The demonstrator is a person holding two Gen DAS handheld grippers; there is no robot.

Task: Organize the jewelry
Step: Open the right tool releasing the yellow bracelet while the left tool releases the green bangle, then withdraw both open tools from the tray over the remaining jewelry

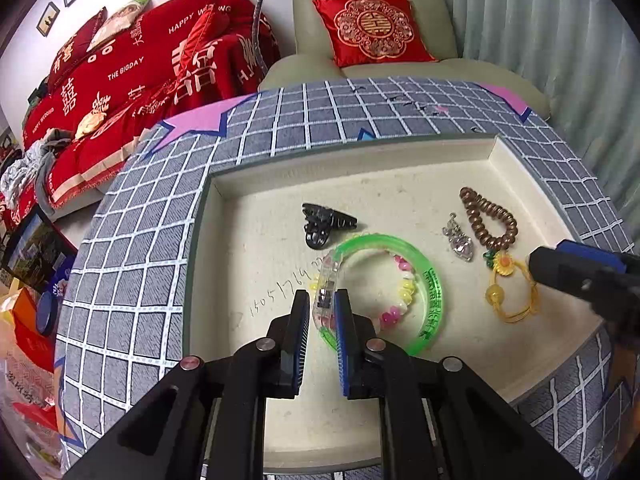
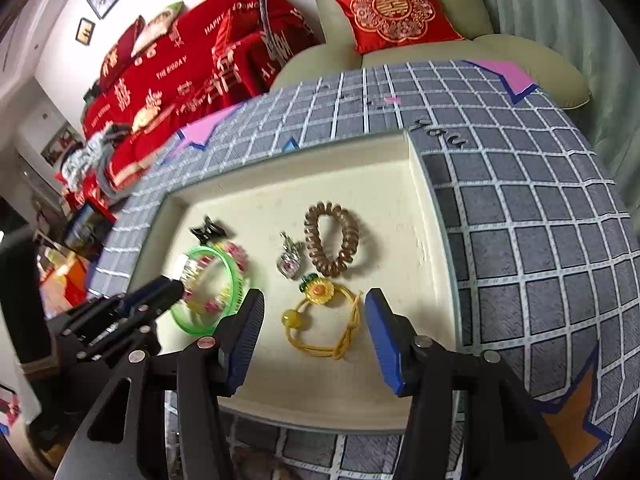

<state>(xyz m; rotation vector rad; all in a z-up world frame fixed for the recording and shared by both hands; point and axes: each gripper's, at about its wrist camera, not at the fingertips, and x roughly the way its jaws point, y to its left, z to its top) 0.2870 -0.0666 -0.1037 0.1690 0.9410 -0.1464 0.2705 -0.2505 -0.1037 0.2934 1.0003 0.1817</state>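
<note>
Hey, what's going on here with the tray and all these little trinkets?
A person is sorting jewelry in a cream tray with two handheld grippers. The left gripper is shut on a clear clip at the green bangle, with a flower bead bracelet inside the ring. The right gripper is open, the yellow hair tie lying loose between its fingers. A brown coil hair tie, a silver charm and a black claw clip rest nearby.
</note>
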